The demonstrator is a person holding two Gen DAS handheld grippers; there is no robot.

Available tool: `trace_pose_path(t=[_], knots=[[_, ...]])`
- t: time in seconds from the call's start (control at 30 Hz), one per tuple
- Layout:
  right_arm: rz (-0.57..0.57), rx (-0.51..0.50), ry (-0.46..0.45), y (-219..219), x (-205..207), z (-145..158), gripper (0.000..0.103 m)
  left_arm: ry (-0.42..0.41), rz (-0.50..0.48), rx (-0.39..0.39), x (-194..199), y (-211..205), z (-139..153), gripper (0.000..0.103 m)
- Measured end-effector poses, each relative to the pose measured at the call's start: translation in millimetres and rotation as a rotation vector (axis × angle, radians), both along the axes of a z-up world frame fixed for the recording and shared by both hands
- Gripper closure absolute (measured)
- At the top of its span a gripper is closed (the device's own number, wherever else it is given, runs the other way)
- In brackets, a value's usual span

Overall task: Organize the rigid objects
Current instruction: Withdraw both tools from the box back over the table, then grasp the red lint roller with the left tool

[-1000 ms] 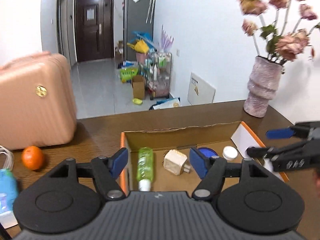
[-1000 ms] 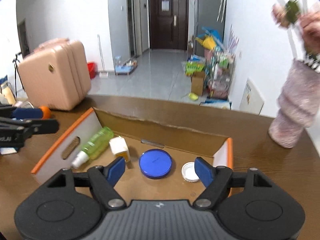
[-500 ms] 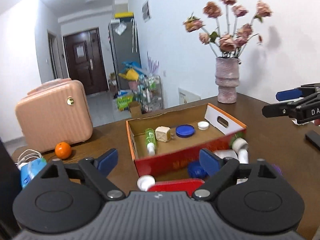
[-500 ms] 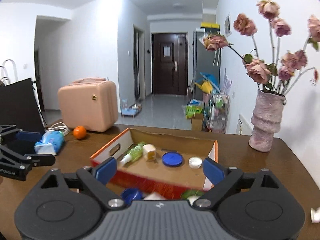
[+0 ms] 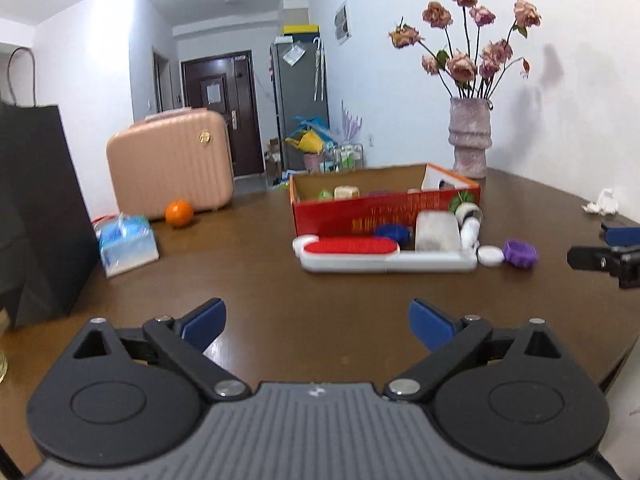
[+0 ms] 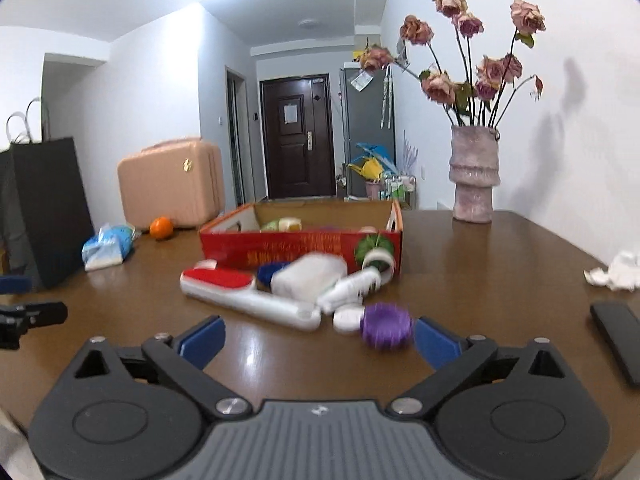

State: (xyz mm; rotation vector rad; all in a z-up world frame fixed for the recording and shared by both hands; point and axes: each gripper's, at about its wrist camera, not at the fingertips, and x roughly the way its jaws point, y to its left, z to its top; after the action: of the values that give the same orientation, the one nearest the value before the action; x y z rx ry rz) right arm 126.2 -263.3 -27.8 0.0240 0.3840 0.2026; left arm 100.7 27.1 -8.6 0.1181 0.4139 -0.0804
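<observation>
A red cardboard box (image 5: 384,212) (image 6: 300,246) stands mid-table with a green bottle, a beige block and lids inside. In front of it lie a white-and-red lint brush (image 5: 384,254) (image 6: 248,294), a clear white container (image 5: 436,232) (image 6: 308,276), a white bottle (image 6: 352,286), a blue lid (image 5: 392,234), a small white lid (image 5: 490,256) and a purple ridged lid (image 5: 520,253) (image 6: 386,326). My left gripper (image 5: 316,322) is open and empty, well short of the objects. My right gripper (image 6: 318,338) is open and empty, its right finger beside the purple lid.
A pink case (image 5: 170,164), an orange (image 5: 179,213), a blue tissue pack (image 5: 126,240) and a black paper bag (image 5: 36,208) stand at the left. A vase of dried roses (image 6: 474,176) is at the back right. Crumpled tissue (image 6: 616,274) and a black remote (image 6: 618,338) lie right.
Both grippers have pulled back from above the box to low over the near table. The objects in front of the box have come into view. Both stay open.
</observation>
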Motion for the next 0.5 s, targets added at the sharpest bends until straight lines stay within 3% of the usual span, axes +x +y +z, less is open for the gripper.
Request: trace_pose_path(t=[0.23, 0.4, 0.5], knots=[[-0.035, -0.018, -0.002, -2.5, -18.4, -9.0, 0.002, 0.012, 0.005, 0.005, -2.4, -1.1, -11.5, 0.002], [-0.112, 0.004, 0.005, -12.2, -5.5, -17.6, 0.002, 0.046, 0.006, -0.030, 9.6, -0.8, -21.0, 0.002], [-0.137, 0.012, 0.019, -16.1, 5.8, -23.0, 0.002, 0.053, 0.017, -0.012, 18.1, 0.4, -25.0, 0.002]])
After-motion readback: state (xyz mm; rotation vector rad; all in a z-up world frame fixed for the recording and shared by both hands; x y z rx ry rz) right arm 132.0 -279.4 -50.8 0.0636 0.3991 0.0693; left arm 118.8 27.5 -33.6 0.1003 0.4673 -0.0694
